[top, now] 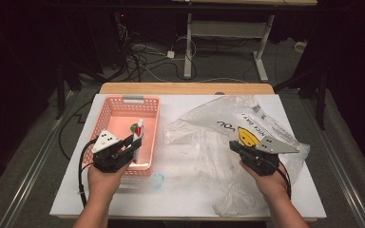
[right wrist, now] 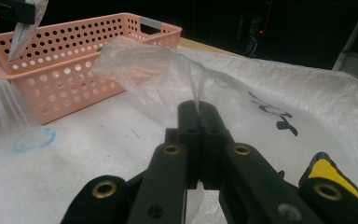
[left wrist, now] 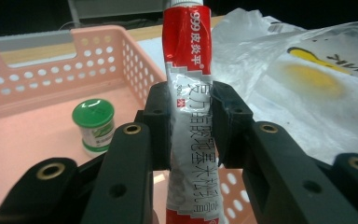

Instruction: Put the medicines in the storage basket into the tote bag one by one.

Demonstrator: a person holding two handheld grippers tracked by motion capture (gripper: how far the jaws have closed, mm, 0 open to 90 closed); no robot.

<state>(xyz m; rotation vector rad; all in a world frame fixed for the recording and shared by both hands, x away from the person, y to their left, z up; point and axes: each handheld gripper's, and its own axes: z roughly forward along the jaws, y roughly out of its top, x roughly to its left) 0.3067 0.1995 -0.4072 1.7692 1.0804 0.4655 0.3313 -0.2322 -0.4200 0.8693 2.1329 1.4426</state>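
A red and silver ointment tube point(left wrist: 186, 70) stands upright between the jaws of my left gripper point(left wrist: 191, 126), which is shut on its middle. That left gripper point(top: 132, 142) hangs over the near right part of the pink perforated basket point(top: 123, 99). A small jar with a green lid point(left wrist: 94, 123) sits on the basket floor. To the right lies a clear plastic bag point(top: 228, 128) with a yellow face print. My right gripper point(right wrist: 198, 116) is shut on a raised fold of the bag point(right wrist: 158, 74), lifting it off the table.
The basket and bag rest on a white board point(top: 185, 199) over a wooden table. A faint blue ring mark point(top: 157, 180) lies in front of the basket. Cables and desk legs point(top: 188, 52) are on the floor beyond the far edge.
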